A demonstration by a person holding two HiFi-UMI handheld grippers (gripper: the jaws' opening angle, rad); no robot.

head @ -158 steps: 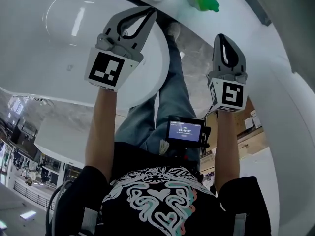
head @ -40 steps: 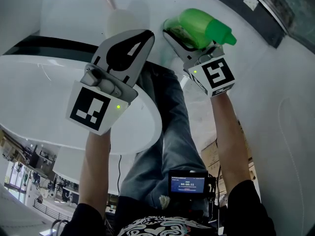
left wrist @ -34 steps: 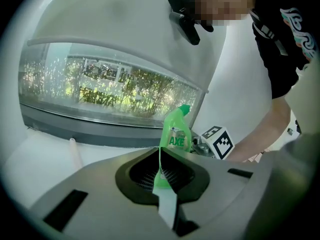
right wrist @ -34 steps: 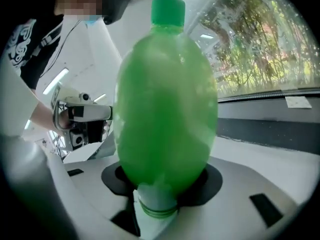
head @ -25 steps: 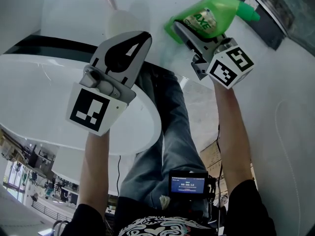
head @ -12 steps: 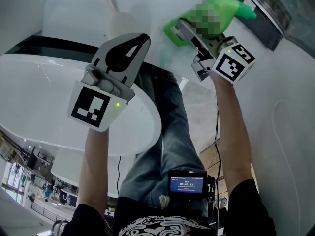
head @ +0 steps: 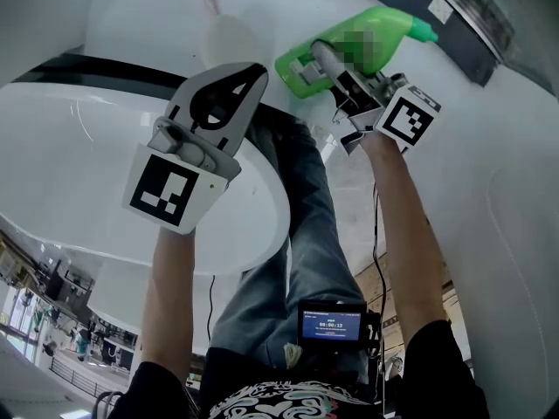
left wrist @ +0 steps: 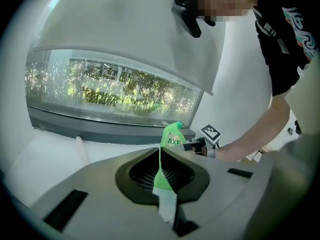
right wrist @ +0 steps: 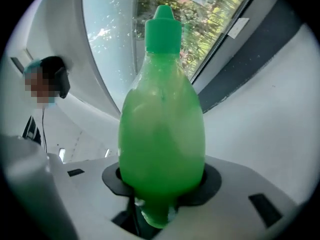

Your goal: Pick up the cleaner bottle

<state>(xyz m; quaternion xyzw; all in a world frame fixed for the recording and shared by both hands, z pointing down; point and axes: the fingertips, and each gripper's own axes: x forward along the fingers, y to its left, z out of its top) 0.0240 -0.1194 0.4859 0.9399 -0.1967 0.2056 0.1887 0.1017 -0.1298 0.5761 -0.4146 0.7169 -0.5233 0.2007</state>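
White curved surfaces fill the room, and a long window [left wrist: 115, 89] onto green foliage runs behind them above a dark sill [left wrist: 100, 126]. On the person's right, the right gripper [head: 325, 58] has its jaws spread wide around the belly of the green cleaner bottle [right wrist: 161, 134], pressed to both flanks, so the bottle is clamped between them. Its pointed green cap [right wrist: 162, 26] shows against the window. In the left gripper view the bottle stands cap-up in front of the sill, with an "AXE" label [left wrist: 173, 142] facing away from the window. Whether its base rests on anything cannot be told. Farther from the window, the left gripper [head: 255, 70] has its jaws brought together with nothing between them; through the thin slit between them the bottle shows. This gripper hangs over a rounded white surface [head: 79, 164]. Farthest from the window, the person wears a black patterned T-shirt [head: 279, 404] and blue jeans [head: 301, 225], with a small lit screen [head: 330, 323] at the waist.
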